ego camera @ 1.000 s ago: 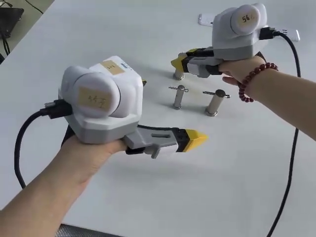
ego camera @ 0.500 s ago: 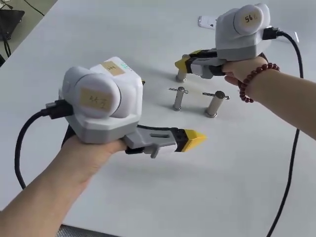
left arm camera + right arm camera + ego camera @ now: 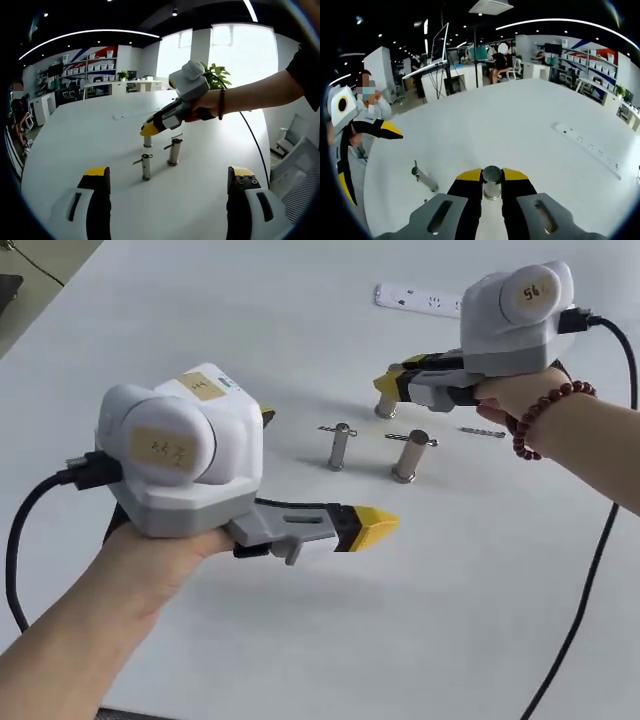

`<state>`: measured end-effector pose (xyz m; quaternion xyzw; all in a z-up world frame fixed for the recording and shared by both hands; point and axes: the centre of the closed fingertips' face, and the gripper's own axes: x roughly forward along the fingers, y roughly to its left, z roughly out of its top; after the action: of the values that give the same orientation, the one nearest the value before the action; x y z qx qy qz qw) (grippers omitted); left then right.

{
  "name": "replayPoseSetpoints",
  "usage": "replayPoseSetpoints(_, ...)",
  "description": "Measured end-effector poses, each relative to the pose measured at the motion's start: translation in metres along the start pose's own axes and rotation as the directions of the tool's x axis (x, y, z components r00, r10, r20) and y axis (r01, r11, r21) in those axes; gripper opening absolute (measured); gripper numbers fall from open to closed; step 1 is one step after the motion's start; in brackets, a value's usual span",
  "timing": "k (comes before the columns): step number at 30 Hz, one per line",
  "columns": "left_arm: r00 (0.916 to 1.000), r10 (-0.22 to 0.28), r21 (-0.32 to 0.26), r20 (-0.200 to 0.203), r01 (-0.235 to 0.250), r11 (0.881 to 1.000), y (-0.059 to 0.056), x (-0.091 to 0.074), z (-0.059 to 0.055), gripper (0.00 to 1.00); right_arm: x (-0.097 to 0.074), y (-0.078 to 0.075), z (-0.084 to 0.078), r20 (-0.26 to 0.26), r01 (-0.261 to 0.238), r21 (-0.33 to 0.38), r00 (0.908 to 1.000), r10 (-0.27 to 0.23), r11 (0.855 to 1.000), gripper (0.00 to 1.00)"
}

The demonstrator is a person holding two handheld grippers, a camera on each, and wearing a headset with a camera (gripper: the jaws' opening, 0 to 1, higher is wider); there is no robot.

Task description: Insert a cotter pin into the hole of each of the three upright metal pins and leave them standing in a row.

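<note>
Two of 3 done: mid pin (image 3: 340,446) & right pin (image 3: 405,456) carry cotters, far pin (image 3: 385,410) looks bare, clamped in right hand-held gripper (image 3: 492,176), spare cotter pin (image 3: 482,432) on surface (image 3: 300,640) nearby, left hand-held gripper (image 3: 169,175) jaws apart, empty.

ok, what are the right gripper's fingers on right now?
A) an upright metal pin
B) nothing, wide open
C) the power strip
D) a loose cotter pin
A: in the right gripper view the right gripper has its fingers closed on either side of an upright pin; the head view shows this is the far one of the three.
</note>
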<state>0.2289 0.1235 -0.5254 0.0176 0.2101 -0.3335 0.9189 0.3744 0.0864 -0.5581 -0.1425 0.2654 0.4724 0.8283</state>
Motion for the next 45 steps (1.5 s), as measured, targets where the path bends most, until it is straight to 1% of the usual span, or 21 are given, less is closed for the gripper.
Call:
replayPoseSetpoints(3, 1.0, -0.008, 0.014, 0.002, 0.007, 1.0, -0.003, 0.001, 0.001, 0.98, -0.011, -0.005, -0.008, -0.005, 0.005, -0.004, 1.0, -0.006, 1.0, 0.08)
replayPoseSetpoints(7, 0.9999, -0.01, 0.023, -0.002, 0.01, 1.0, -0.004, 0.001, 0.0, 0.98, -0.025, -0.007, -0.019, -0.017, 0.013, -0.021, 0.9998, -0.013, 1.0, 0.08)
replayPoseSetpoints(11, 0.9999, -0.014, 0.024, 0.001, 0.014, 1.0, -0.005, 0.001, 0.001, 0.97, -0.039, -0.007, -0.028, -0.023, 0.024, -0.01, 0.9995, -0.024, 1.0, 0.08)
replayPoseSetpoints(12, 0.9999, -0.016, 0.028, 0.006, 0.016, 0.999, -0.006, 0.001, 0.002, 0.97, -0.043, -0.012, -0.032, -0.028, 0.029, -0.001, 0.9992, -0.029, 1.0, 0.08)
replayPoseSetpoints(13, 0.9998, -0.017, 0.029, 0.007, 0.016, 0.999, -0.006, 0.001, 0.002, 0.97, -0.045, -0.013, -0.034, -0.035, 0.035, 0.003, 0.9988, -0.035, 0.999, 0.08)
replayPoseSetpoints(16, 0.9997, -0.022, 0.032, 0.004, 0.022, 0.999, -0.008, 0.001, 0.001, 0.97, -0.054, -0.01, -0.042, -0.051, 0.045, -0.008, 0.9977, -0.045, 0.999, 0.08)
replayPoseSetpoints(19, 0.9997, -0.026, 0.038, 0.003, 0.025, 0.999, -0.01, 0.001, 0.002, 0.97, -0.061, -0.01, -0.048, -0.058, 0.05, -0.005, 0.9971, -0.05, 0.999, 0.08)
replayPoseSetpoints(23, 0.9995, -0.031, 0.038, 0.006, 0.03, 0.999, -0.012, 0.001, 0.003, 0.97, -0.072, -0.003, -0.054, -0.059, 0.055, 0.006, 0.9968, -0.054, 0.998, 0.08)
replayPoseSetpoints(24, 0.9995, -0.031, 0.038, 0.007, 0.031, 0.999, -0.012, 0.001, 0.003, 0.97, -0.074, -0.008, -0.056, -0.06, 0.053, 0.006, 0.9968, -0.053, 0.999, 0.08)
replayPoseSetpoints(25, 0.9995, -0.03, 0.04, 0.007, 0.03, 0.999, -0.012, 0.001, 0.003, 0.97, -0.075, -0.007, -0.057, -0.061, 0.053, 0.006, 0.9967, -0.052, 0.999, 0.08)
replayPoseSetpoints(31, 0.9997, -0.023, 0.035, 0.003, 0.023, 0.999, -0.01, 0.001, 0.002, 0.97, -0.088, 0.008, -0.06, -0.051, 0.046, 0.01, 0.9977, -0.046, 0.999, 0.08)
replayPoseSetpoints(35, 0.9995, -0.023, 0.032, 0.022, 0.022, 0.999, -0.01, 0.0, 0.006, 0.97, -0.093, 0.02, -0.064, -0.047, 0.035, 0.01, 0.9983, -0.034, 0.999, 0.08)
replayPoseSetpoints(36, 0.9995, -0.023, 0.031, 0.022, 0.022, 0.999, -0.01, 0.0, 0.006, 0.97, -0.094, 0.021, -0.064, -0.047, 0.034, 0.011, 0.9983, -0.034, 0.999, 0.08)
replayPoseSetpoints(39, 0.9998, -0.018, 0.038, 0.013, 0.018, 0.999, -0.009, 0.0, 0.005, 0.97, -0.097, 0.032, -0.067, -0.051, 0.017, 0.005, 0.9986, -0.017, 1.0, 0.08)
replayPoseSetpoints(45, 0.9998, -0.017, 0.036, 0.013, 0.017, 0.999, -0.009, -0.001, 0.005, 0.97, -0.1, 0.047, -0.071, -0.053, 0.004, -0.015, 0.9986, -0.005, 1.0, 0.08)
